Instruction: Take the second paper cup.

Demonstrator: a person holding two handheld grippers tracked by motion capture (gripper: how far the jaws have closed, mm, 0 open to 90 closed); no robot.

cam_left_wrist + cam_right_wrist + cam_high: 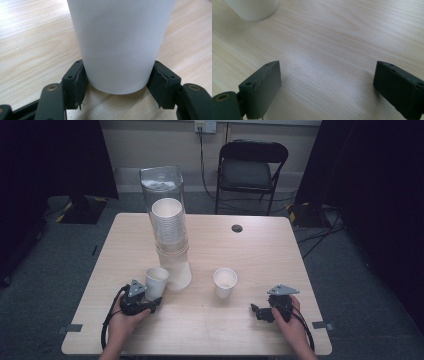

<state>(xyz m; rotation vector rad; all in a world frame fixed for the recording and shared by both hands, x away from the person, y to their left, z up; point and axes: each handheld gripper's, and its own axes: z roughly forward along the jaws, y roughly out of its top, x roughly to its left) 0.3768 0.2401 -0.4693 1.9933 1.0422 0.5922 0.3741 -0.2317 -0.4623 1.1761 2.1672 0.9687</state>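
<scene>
My left gripper (152, 304) clamps the base of a white cup (156, 282), both pads (80, 80) pressed to its sides in the left gripper view. The cup stands upright on the table (250, 250), near-left, just beside the tall cup stack (172, 245) on its right. My right gripper (256, 310) rests near-right with its jaws spread wide over bare wood, gripping nothing. A second cup (224, 282) stands between my hands, a little farther off. Open wood lies between the grippers and across the far right; the near edge runs close under both wrists
</scene>
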